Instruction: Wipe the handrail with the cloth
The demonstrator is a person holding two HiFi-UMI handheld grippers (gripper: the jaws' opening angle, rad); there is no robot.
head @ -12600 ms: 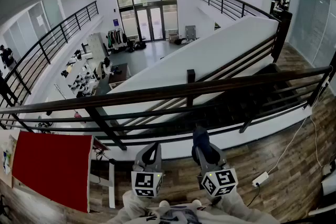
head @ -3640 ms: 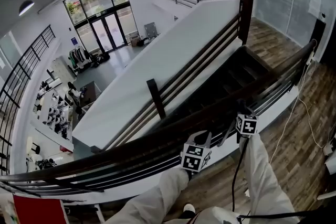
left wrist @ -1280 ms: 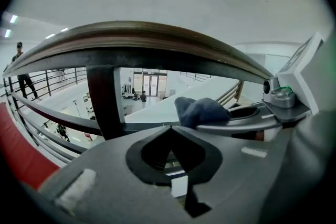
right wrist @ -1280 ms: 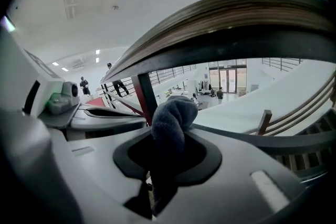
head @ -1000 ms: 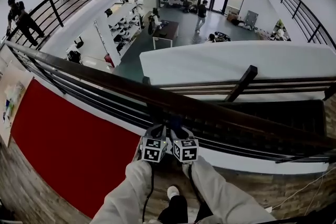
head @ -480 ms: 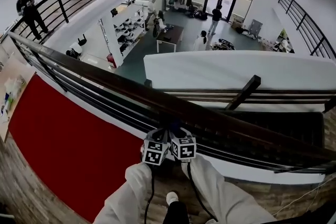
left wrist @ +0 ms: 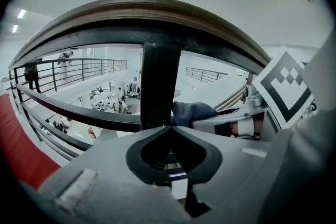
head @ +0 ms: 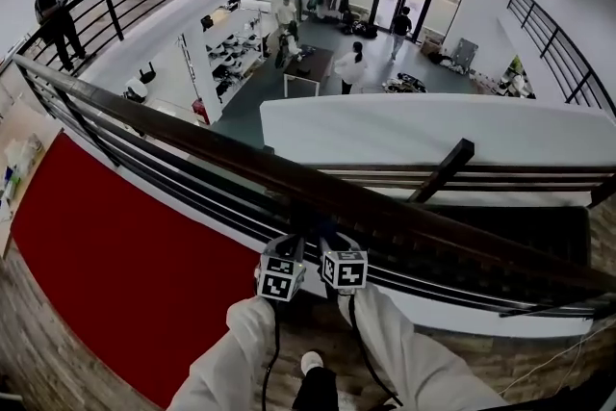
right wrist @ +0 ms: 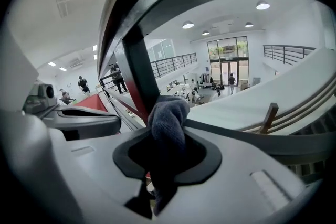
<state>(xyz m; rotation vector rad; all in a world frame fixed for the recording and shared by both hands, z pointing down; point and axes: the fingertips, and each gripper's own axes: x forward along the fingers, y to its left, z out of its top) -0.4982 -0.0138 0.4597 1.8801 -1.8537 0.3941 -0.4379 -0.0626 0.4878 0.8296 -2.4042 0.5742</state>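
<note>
**Gripper state.** The right gripper (right wrist: 168, 136) has its jaws closed on the cloth (right wrist: 169, 110). This is a dark, bunched piece that stands up out of the jaws, with a tail hanging below them. The left gripper (left wrist: 170, 127) has its jaws together with nothing between them. The two grippers sit side by side, close to each other, in the head view.

**Position of the work.** The cloth sits beside a dark upright post (left wrist: 159, 86), under the top bar of the handrail (left wrist: 157, 13). No view settles whether the cloth touches the post or a bar. The handrail (head: 192, 144) runs diagonally across the head view, with an open lower floor beyond it where people (head: 351, 67) stand.

**Hazards (judgement).**
- Only part of the cloth is pinched. Friction during a stroke along the bar could pull it free, and it could then fall through the bars to the floor below.
- The post stands in the line of any sideways stroke. The cloth or a jaw could snag on it.
- The grippers are close enough to knock together.

**Containers.** None shows in any view.
</note>
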